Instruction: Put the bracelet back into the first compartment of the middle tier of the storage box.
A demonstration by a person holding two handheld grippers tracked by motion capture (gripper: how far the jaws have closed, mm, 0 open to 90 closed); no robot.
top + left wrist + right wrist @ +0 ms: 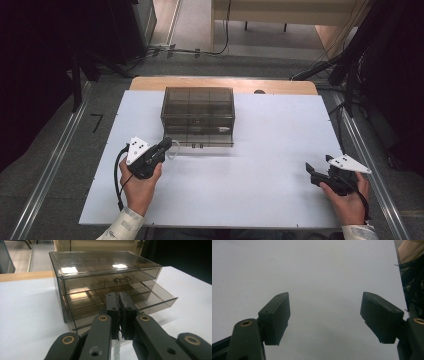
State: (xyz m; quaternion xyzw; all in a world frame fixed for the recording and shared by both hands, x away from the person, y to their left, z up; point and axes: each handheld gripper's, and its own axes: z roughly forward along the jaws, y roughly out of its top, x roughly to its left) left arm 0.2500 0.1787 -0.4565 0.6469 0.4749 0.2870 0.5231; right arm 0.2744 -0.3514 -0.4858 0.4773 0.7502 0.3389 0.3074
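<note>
My left gripper (121, 315) pinches a pale bead string (116, 350).
Smoky drawer box (105, 282) just beyond its fingertips; right gripper (325, 320) spread wide.

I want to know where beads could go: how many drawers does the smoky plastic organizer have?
2 that I can make out: an upper drawer, closed, and a lower drawer, pulled partly open. A third may hide behind the left gripper.
</note>
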